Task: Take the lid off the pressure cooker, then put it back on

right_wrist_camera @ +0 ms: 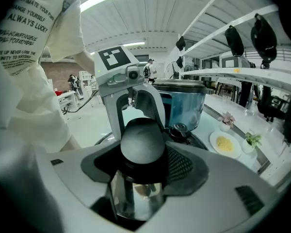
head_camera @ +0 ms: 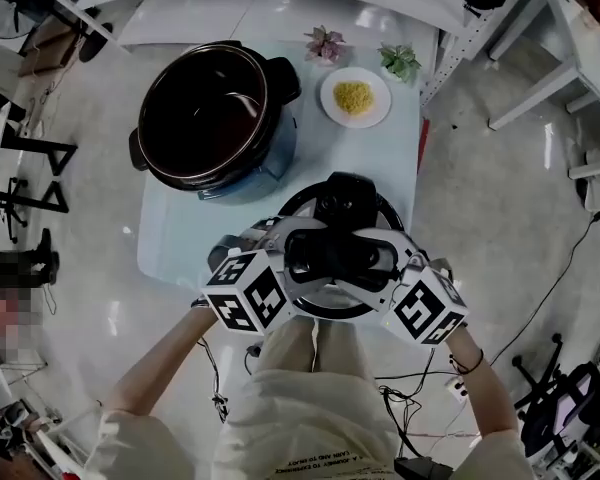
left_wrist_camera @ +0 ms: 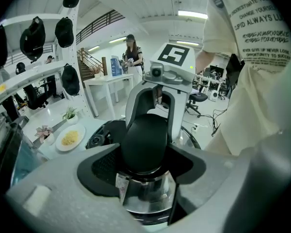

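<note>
The open pressure cooker pot (head_camera: 212, 118), dark inside, stands at the table's far left. Its black lid (head_camera: 345, 196) hangs over the table's near edge, apart from the pot. My left gripper (head_camera: 302, 260) and right gripper (head_camera: 372, 260) face each other across the lid's black handle (left_wrist_camera: 145, 140), and both are shut on it from opposite sides. In the right gripper view the rounded handle (right_wrist_camera: 142, 142) fills the gap between the jaws, with the lid's shiny metal (right_wrist_camera: 131, 198) below it and the pot (right_wrist_camera: 182, 101) behind it. The rest of the lid is hidden under the grippers.
A white plate of yellow food (head_camera: 354, 97) and two small potted plants (head_camera: 325, 43) (head_camera: 400, 61) sit at the far right of the pale blue table (head_camera: 385, 163). White shelving legs (head_camera: 525, 98) stand to the right. Cables (head_camera: 420, 378) lie on the floor.
</note>
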Demonstrator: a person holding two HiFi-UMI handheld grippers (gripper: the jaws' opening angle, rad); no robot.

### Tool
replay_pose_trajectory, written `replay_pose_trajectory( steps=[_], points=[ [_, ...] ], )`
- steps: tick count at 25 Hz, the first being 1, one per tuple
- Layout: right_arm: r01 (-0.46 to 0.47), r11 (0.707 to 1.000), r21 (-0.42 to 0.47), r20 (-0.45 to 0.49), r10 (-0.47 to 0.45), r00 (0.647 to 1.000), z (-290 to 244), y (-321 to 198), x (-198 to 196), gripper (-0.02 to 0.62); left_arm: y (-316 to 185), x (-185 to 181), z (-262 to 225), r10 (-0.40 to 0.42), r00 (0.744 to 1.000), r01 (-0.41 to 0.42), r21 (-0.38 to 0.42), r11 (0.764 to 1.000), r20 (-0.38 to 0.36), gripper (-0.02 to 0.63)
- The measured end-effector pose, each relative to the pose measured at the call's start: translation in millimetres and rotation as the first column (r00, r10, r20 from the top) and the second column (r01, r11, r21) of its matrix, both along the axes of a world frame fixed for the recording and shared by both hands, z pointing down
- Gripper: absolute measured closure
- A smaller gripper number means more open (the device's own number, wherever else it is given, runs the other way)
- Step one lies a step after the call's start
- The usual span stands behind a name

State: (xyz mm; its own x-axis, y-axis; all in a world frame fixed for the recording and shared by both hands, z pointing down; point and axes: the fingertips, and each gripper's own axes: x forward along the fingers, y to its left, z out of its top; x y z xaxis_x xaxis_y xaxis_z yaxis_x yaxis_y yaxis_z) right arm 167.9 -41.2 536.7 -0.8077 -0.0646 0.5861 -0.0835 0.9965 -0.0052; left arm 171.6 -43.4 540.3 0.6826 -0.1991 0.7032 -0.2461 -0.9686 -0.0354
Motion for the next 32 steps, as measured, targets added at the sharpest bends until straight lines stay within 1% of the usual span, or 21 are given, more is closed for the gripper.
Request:
replay_pose_trajectory(
  steps=[11, 18, 26, 32],
  points=[
    [0.03, 1.0, 0.008, 0.0, -0.03, 1.0, -41, 23, -2, 0.321, 23, -2, -39, -0.022, 1.0, 0.022, 0.006, 1.0, 0.001, 0.311],
    [0.083, 0.996, 0.038, -0.007, -0.083, 0.997, -64, 41, -15, 0.321, 41, -15, -62, -0.081, 0.997, 0.081, 0.028, 0.996, -0.001, 0.311],
    [0.14, 0.986, 0.094, 0.011, -0.142, 0.99, -96, 52, -33, 0.321, 51, -34, -94, -0.132, 0.991, 0.131, 0.089, 0.987, 0.007, 0.311],
    [0.186, 0.971, 0.148, 0.031, -0.192, 0.981, -123, 55, -45, 0.321, 54, -45, -121, -0.174, 0.985, 0.169, 0.149, 0.974, 0.015, 0.311]
  ],
)
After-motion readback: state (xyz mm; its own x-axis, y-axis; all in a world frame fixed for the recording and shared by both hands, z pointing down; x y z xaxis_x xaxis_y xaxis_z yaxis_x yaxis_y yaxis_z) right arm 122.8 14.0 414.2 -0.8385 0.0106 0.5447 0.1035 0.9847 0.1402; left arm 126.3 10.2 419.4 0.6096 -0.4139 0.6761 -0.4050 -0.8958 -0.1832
